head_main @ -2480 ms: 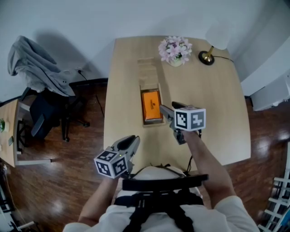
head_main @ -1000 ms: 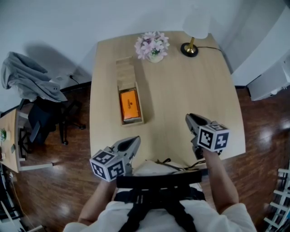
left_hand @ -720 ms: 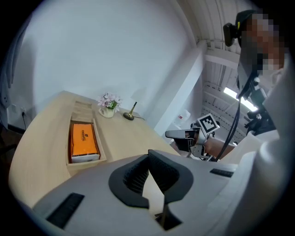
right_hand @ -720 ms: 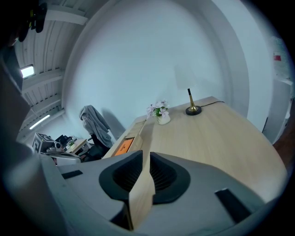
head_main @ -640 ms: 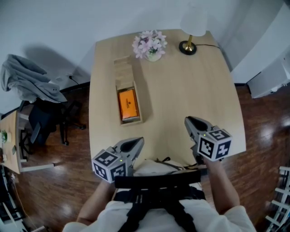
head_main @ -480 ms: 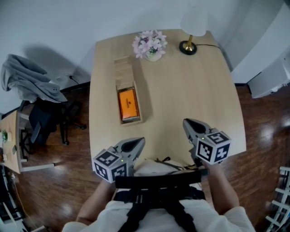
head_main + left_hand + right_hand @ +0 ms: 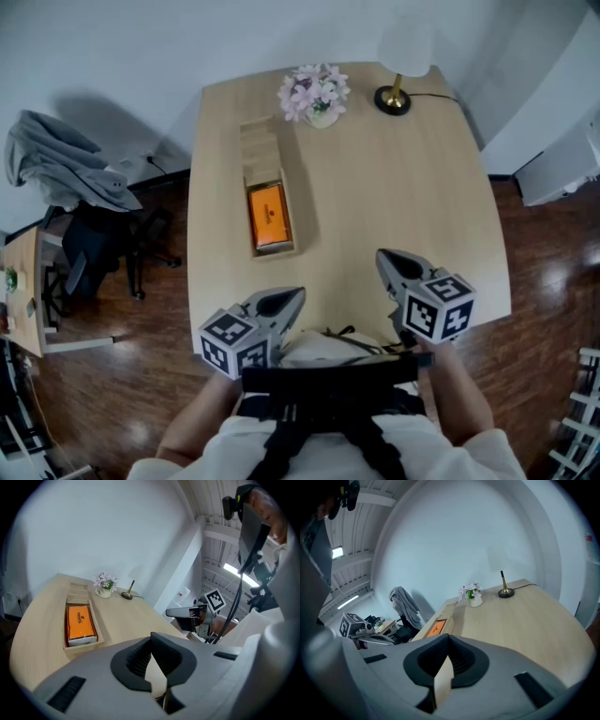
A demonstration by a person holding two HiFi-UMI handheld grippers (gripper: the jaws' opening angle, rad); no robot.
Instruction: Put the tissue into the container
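The tissue pack [image 7: 268,216] is seen lying inside the wooden container [image 7: 261,150], in the end nearer the person. Its long axis is lined up with the container's, which runs away from the person along the left part of the table [image 7: 403,187]. The far half of the container shows only bare wood. Judged from this, the tissue is taken to be in place.

The left hand-held gripper [image 7: 289,300] is held over the near edge of the table, clenched, with nothing between its jaws. From it the pack lies ahead and a little to the left, near but clearly apart. In the left gripper view the pack is found left of the line along which the jaws point.

The right hand-held gripper [image 7: 386,261] is likewise clenched and empty, and is held over the near right part of the table. From it the pack lies ahead and well to the left.

The left hand-held gripper is therefore judged the nearer. Any further reach to the pack would be made forward along its long axis.
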